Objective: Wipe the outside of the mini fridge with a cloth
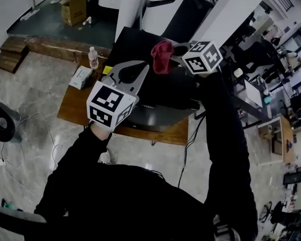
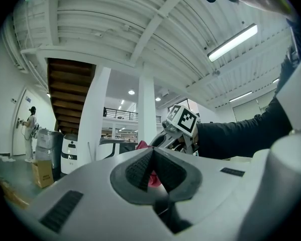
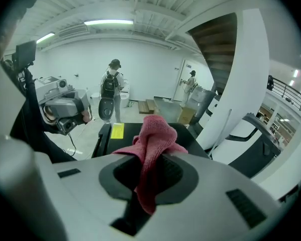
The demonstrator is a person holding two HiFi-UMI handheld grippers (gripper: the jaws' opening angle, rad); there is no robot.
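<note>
The black mini fridge (image 1: pixel 160 102) sits on a low wooden table (image 1: pixel 72 112). The right gripper (image 3: pixel 151 157) is clamped on the red cloth (image 3: pixel 154 134), bunched up over the fridge's top near the back edge. The left gripper (image 2: pixel 153 153) hangs over the fridge's front-left corner, jaws pressed together on nothing (the red behind them is just the cloth). A water bottle (image 1: pixel 93 57) stands left of the fridge.
</note>
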